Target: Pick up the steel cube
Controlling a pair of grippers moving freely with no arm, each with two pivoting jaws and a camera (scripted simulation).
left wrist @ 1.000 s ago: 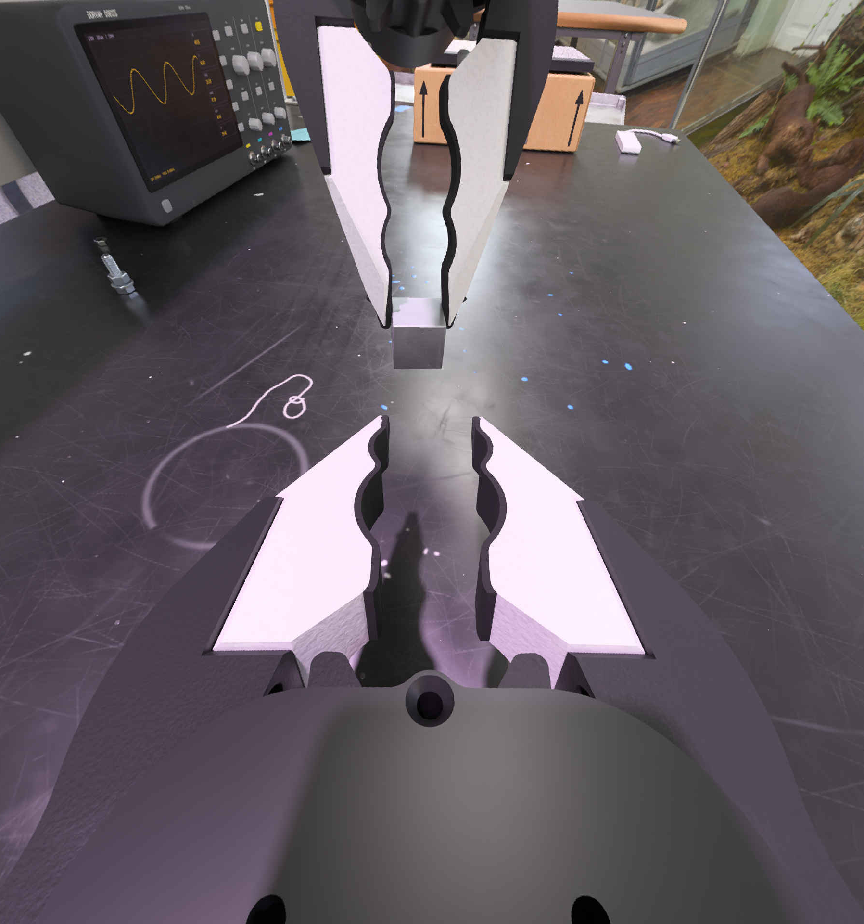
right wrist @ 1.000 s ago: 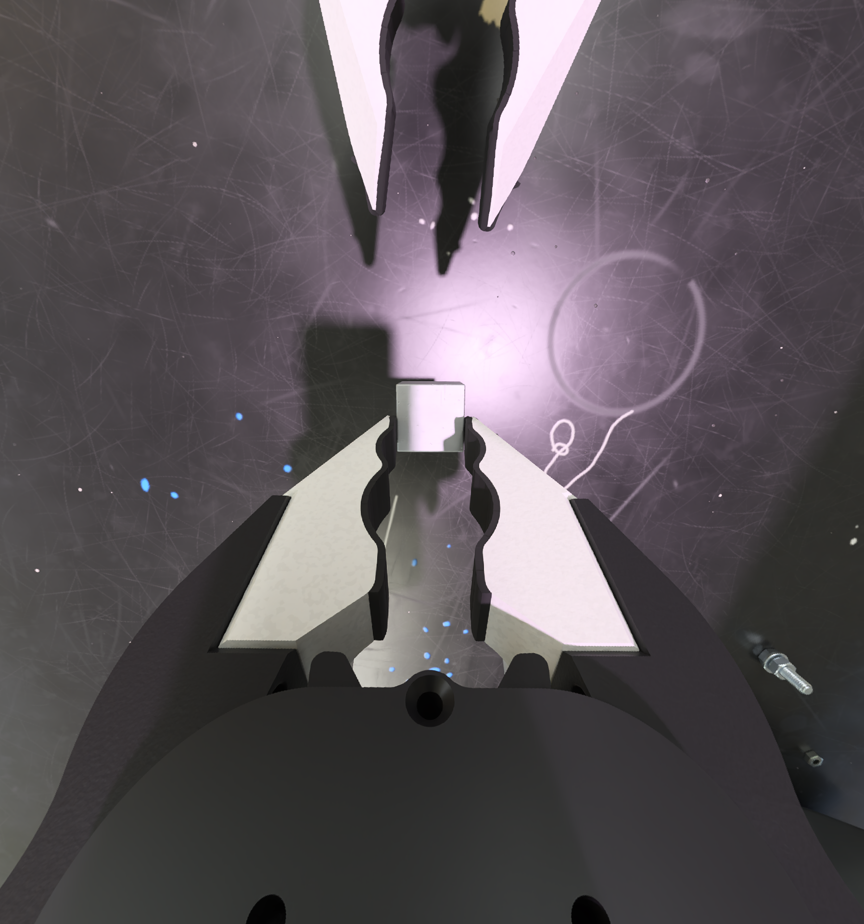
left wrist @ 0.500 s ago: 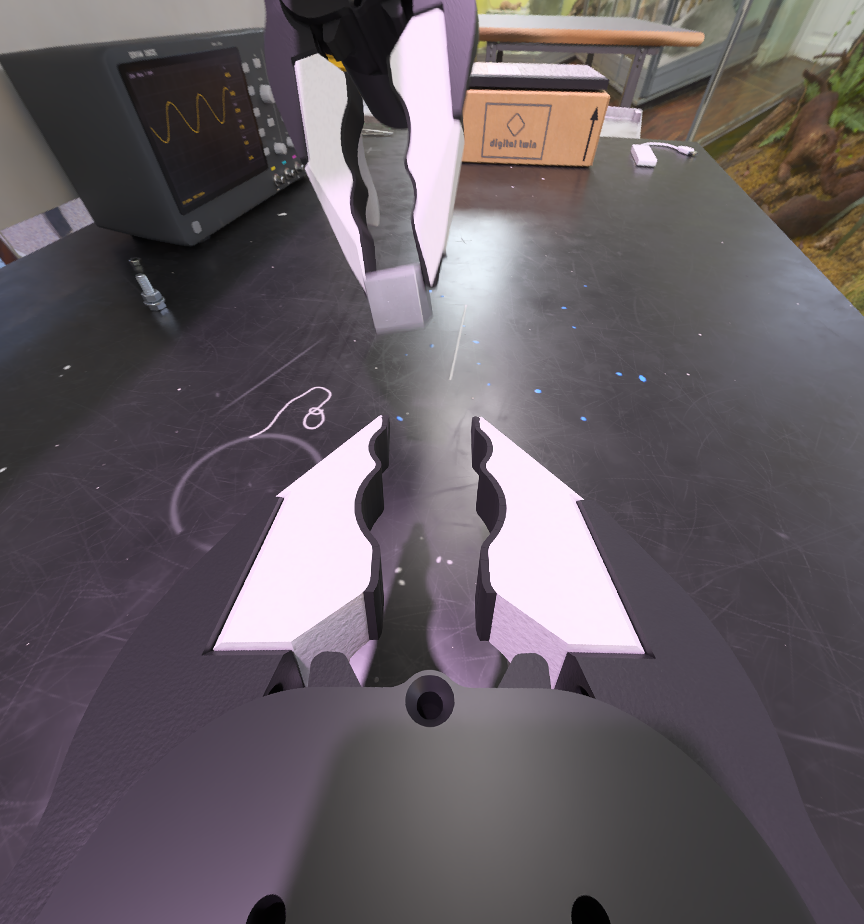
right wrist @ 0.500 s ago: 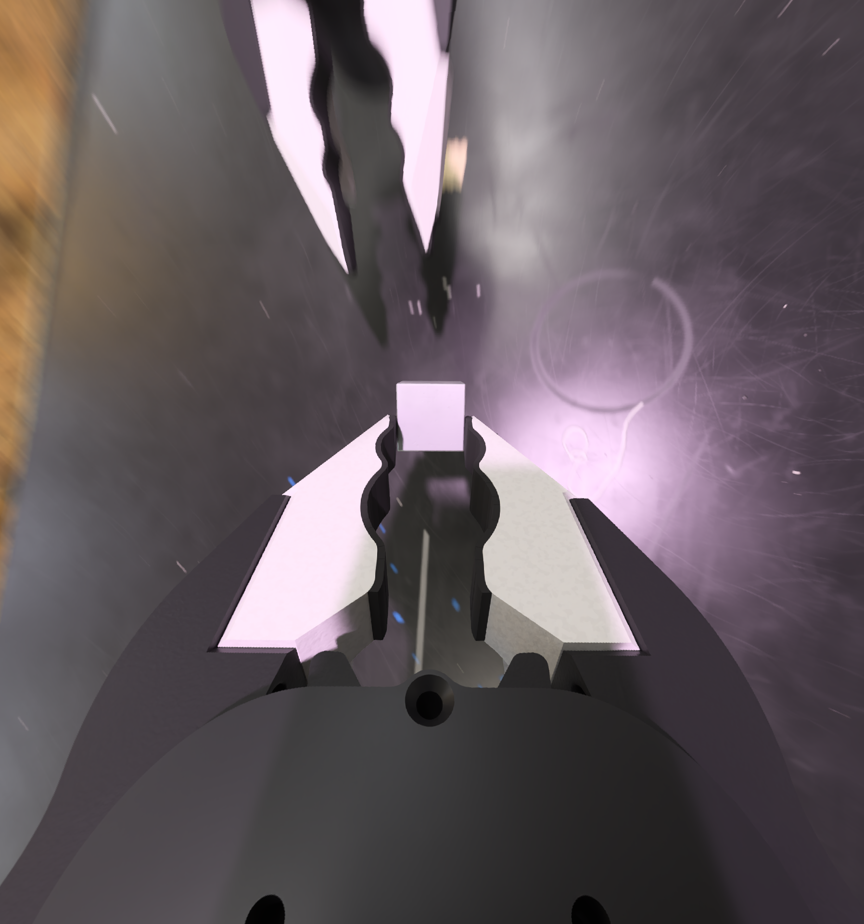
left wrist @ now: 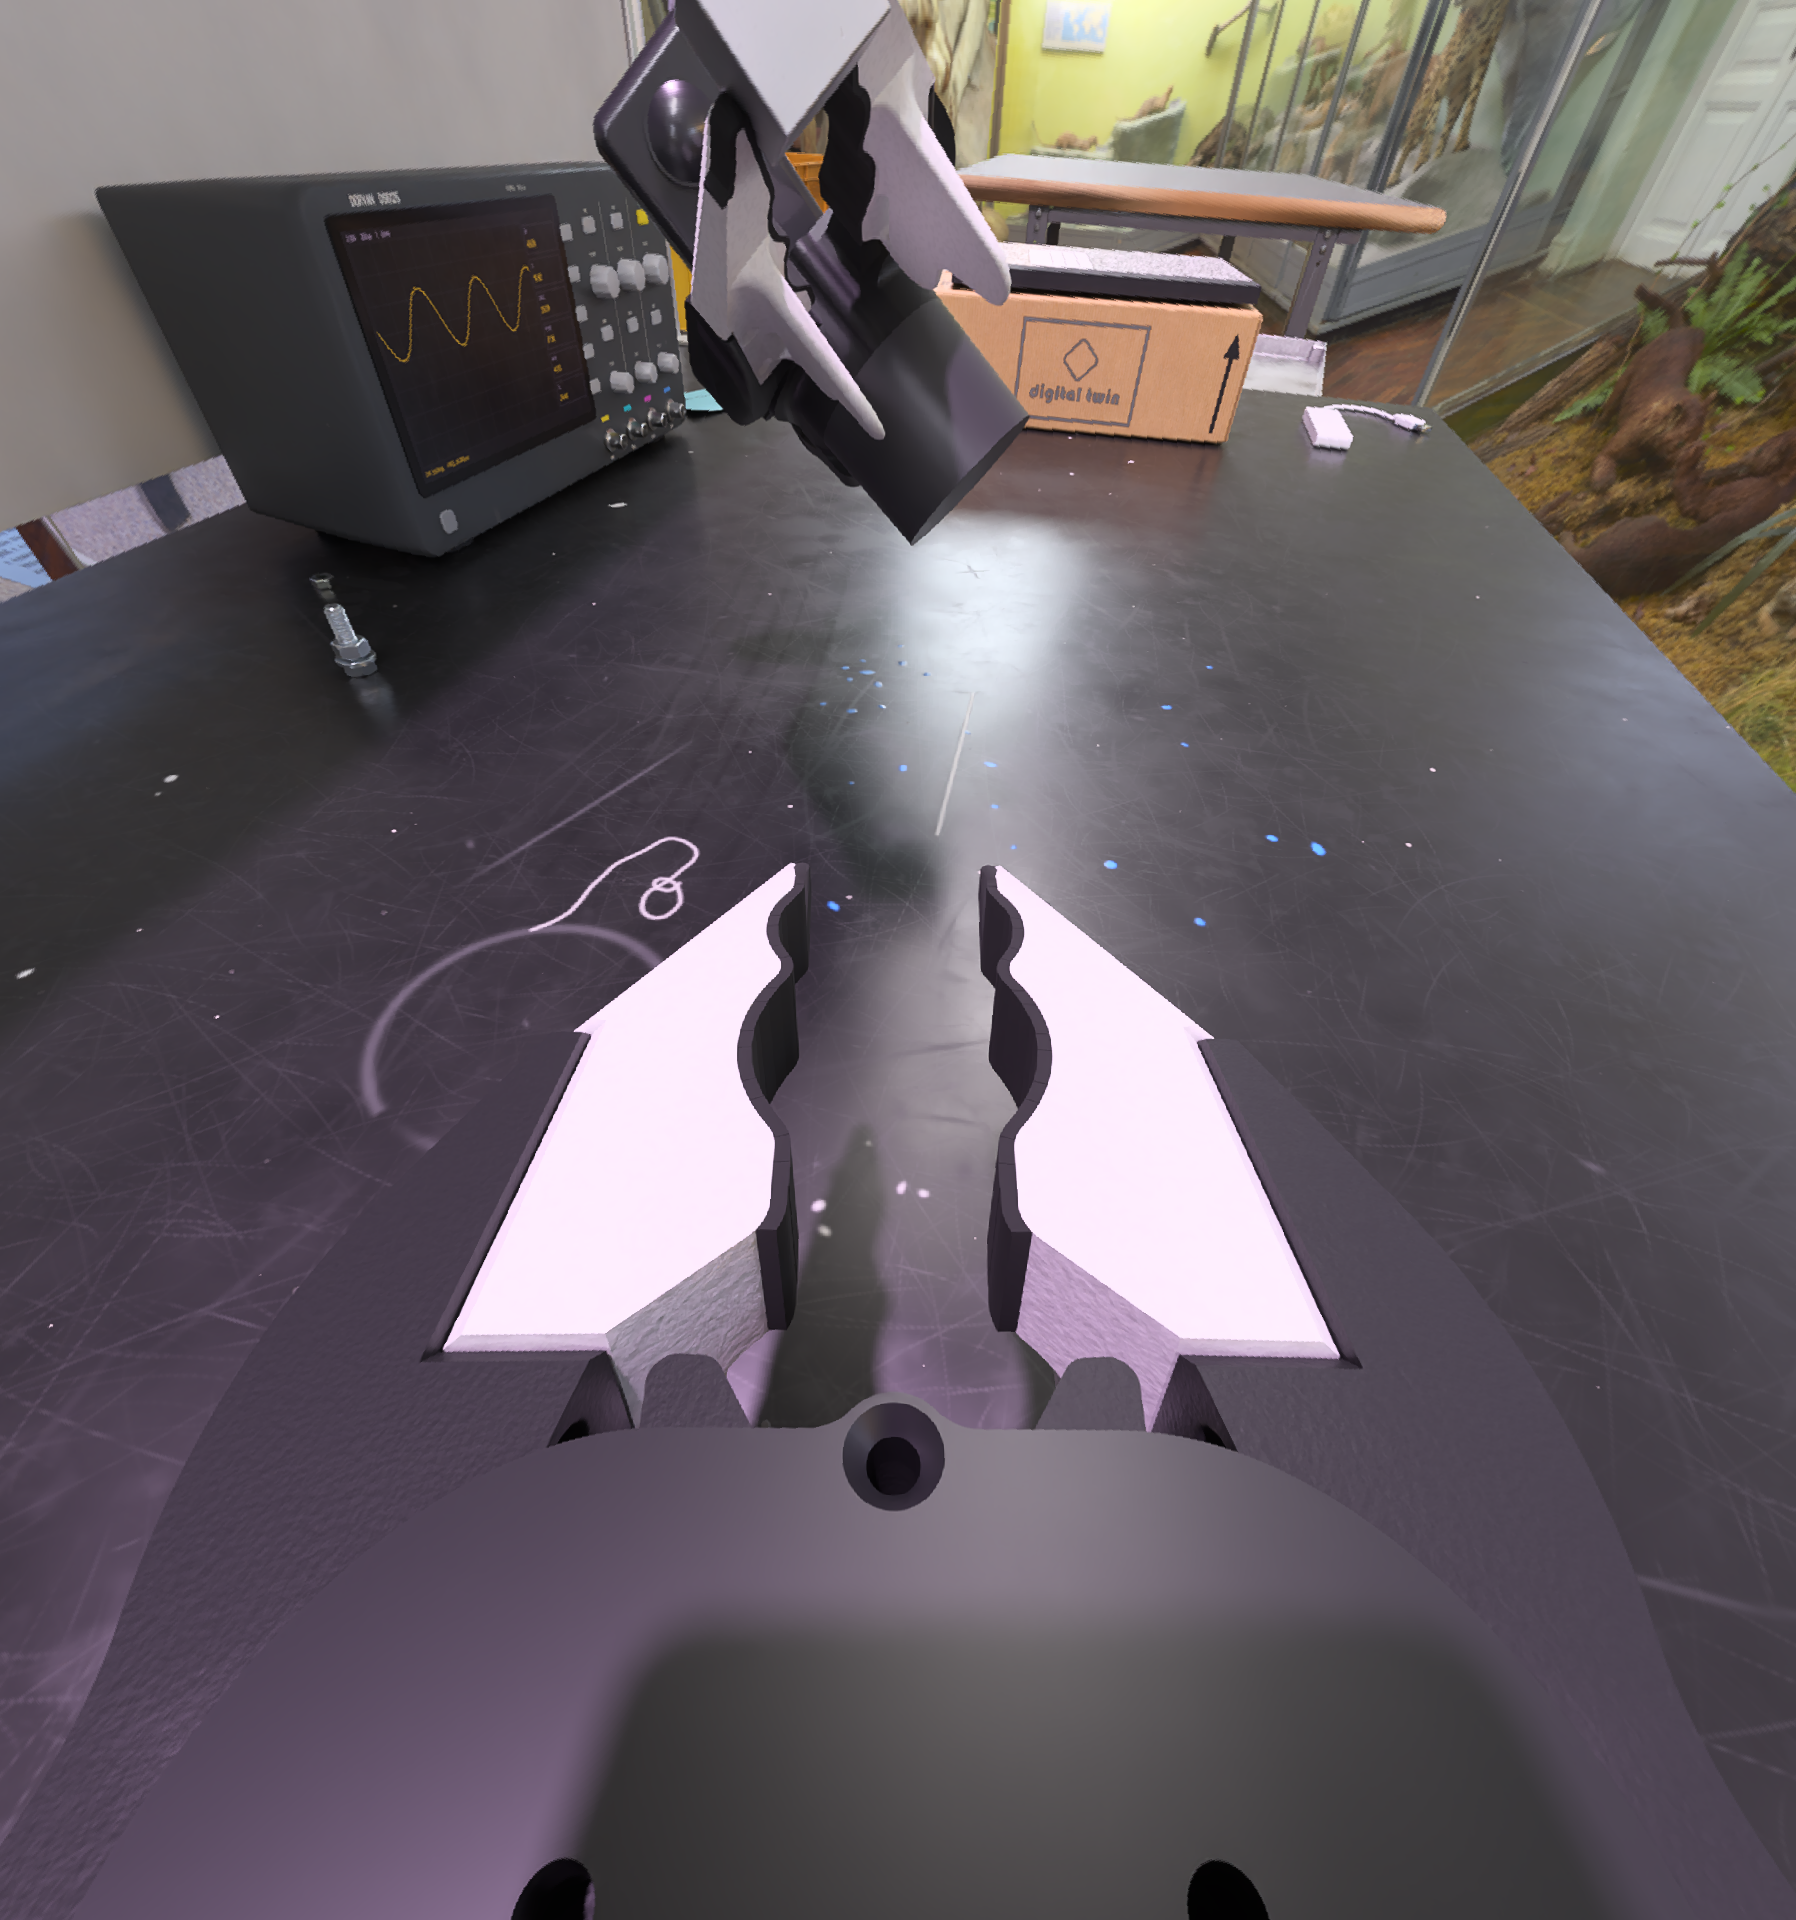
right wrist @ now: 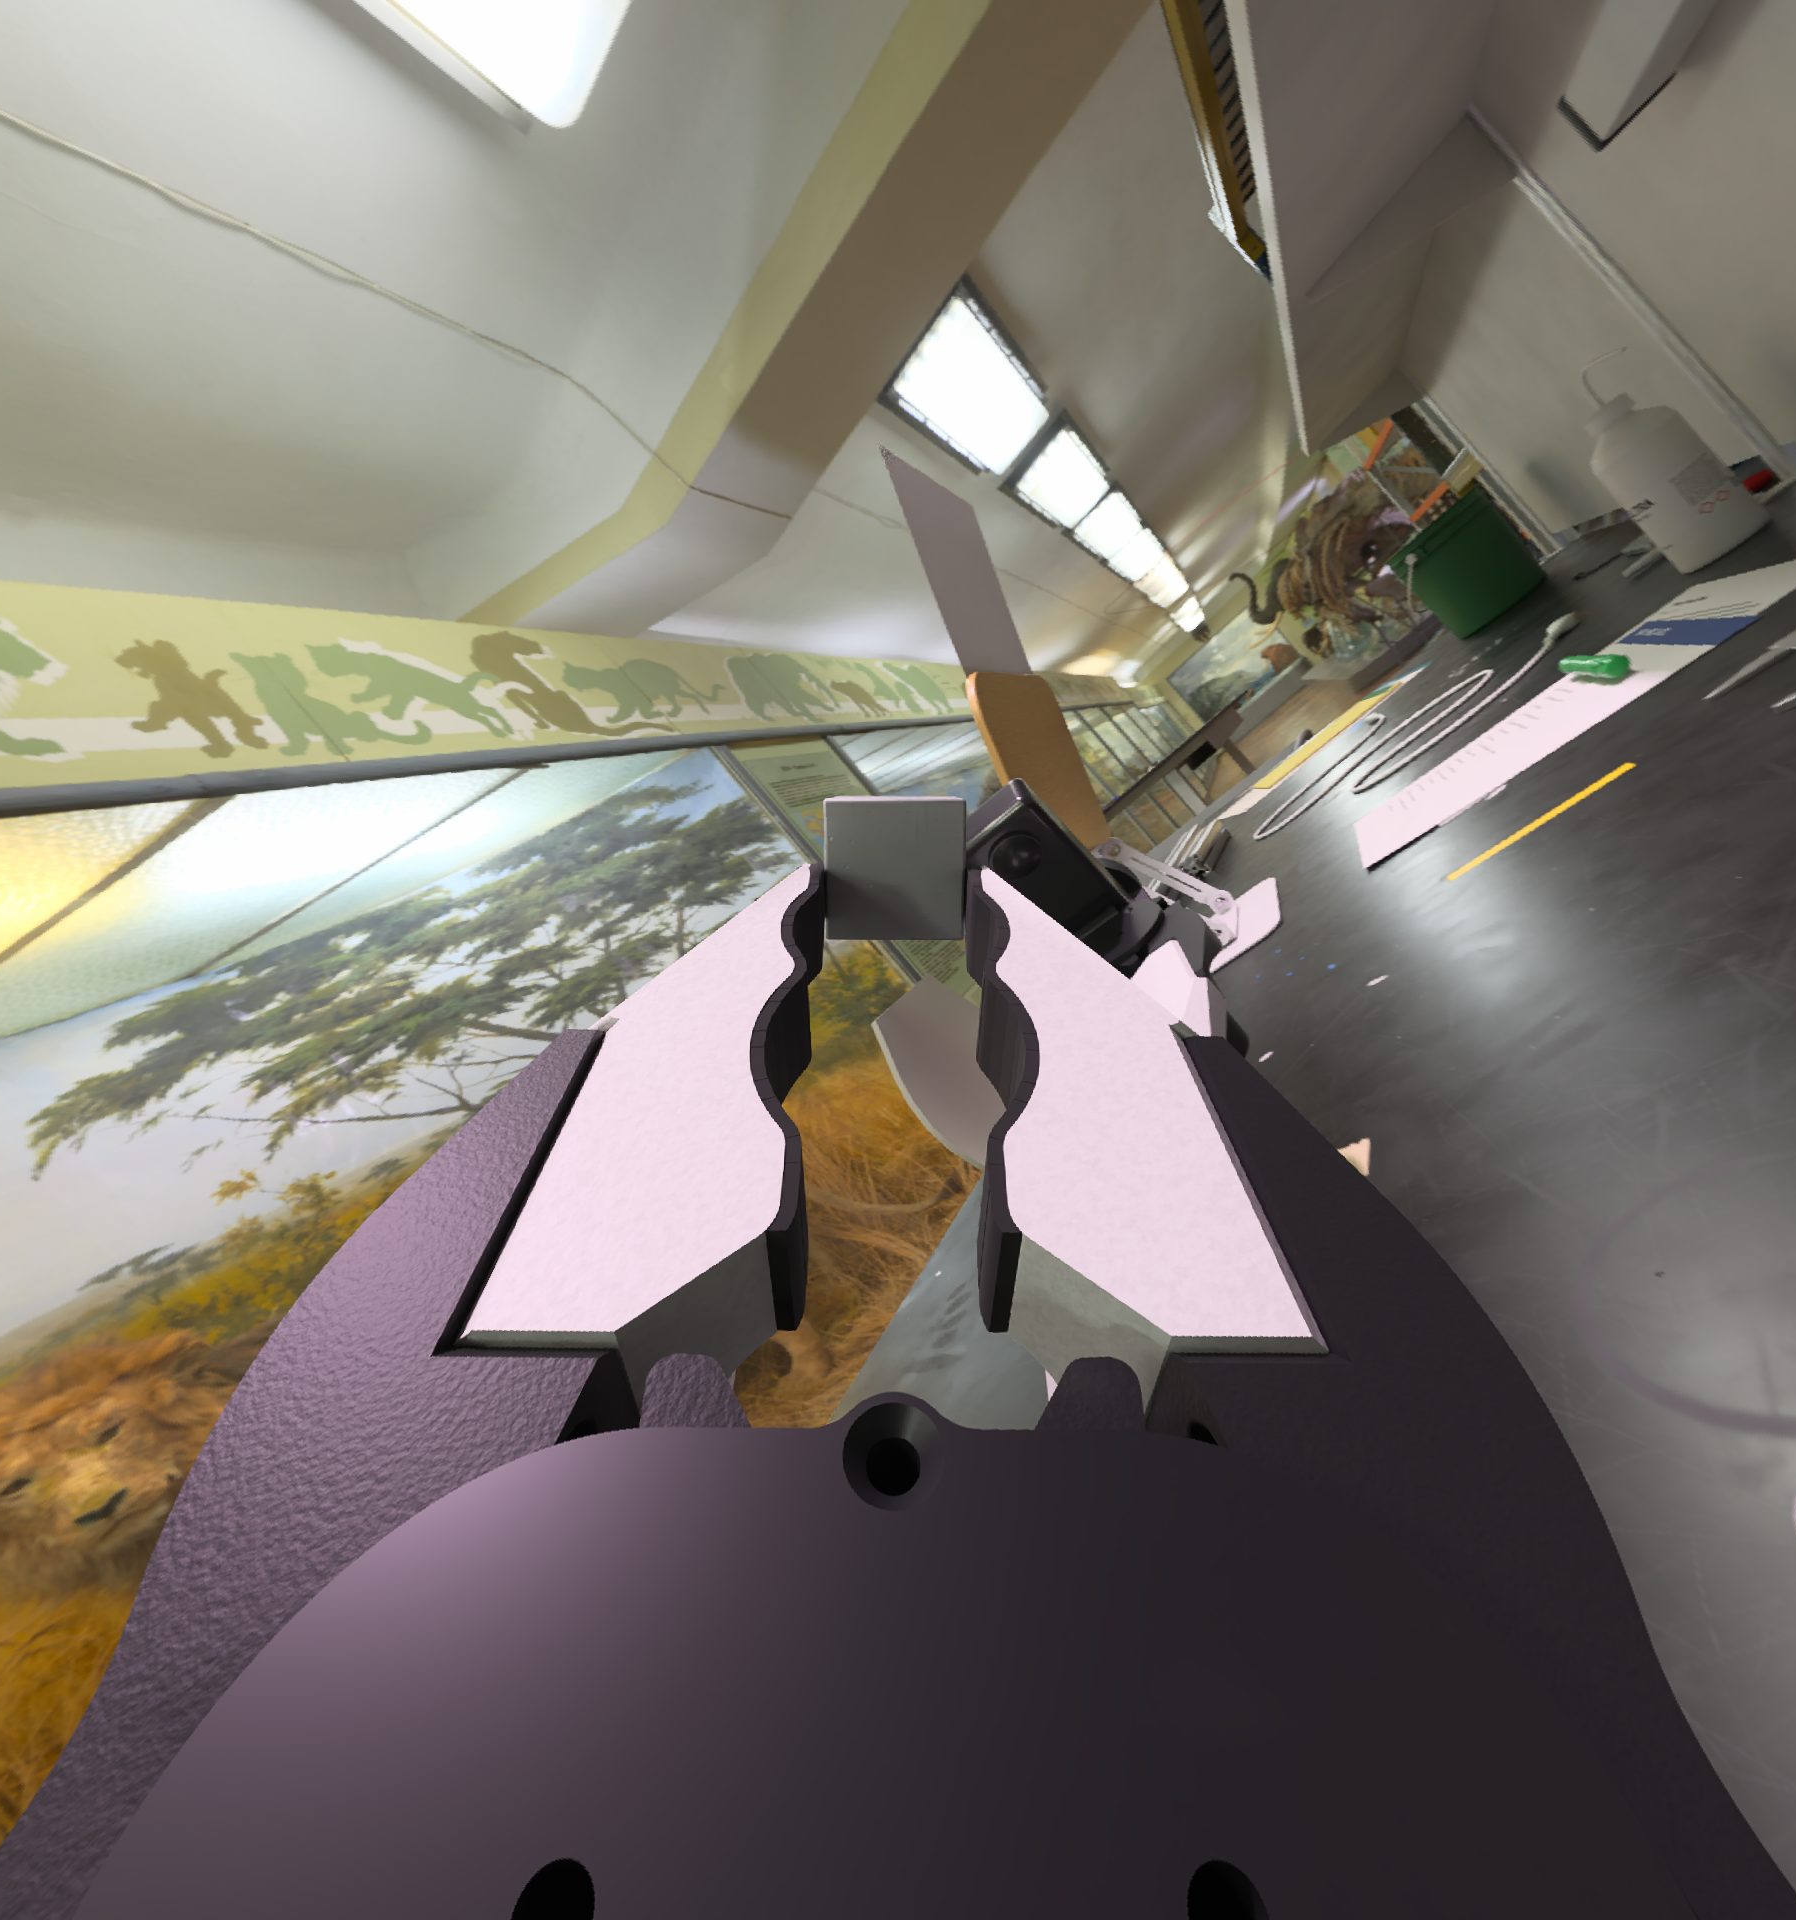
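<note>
The steel cube [right wrist: 894, 852] is a small grey block clamped between the tips of my right gripper [right wrist: 894, 894]. It is held well above the black table [right wrist: 1496, 1091], and the right wrist view is tilted out across the room. In the left wrist view the right gripper [left wrist: 927, 351] hangs tilted in the air at top centre; I cannot make out the cube there. My left gripper [left wrist: 889, 883] is open and empty, low over the table [left wrist: 1289, 1039]. It also shows in the right wrist view [right wrist: 1226, 935], behind the cube.
An oscilloscope [left wrist: 437, 343] stands at the back left, a cardboard box [left wrist: 1112, 374] at the back, a white adapter [left wrist: 1330, 426] beside it. A bolt [left wrist: 348, 634] lies at the left. A white bottle [right wrist: 1663, 478], a green bin [right wrist: 1465, 561] and papers [right wrist: 1517, 758] sit farther along.
The right gripper has lifted the cube off the table, risen and tilted sharply, so its view now looks across the room. The left gripper stays open and has drawn back a little.
</note>
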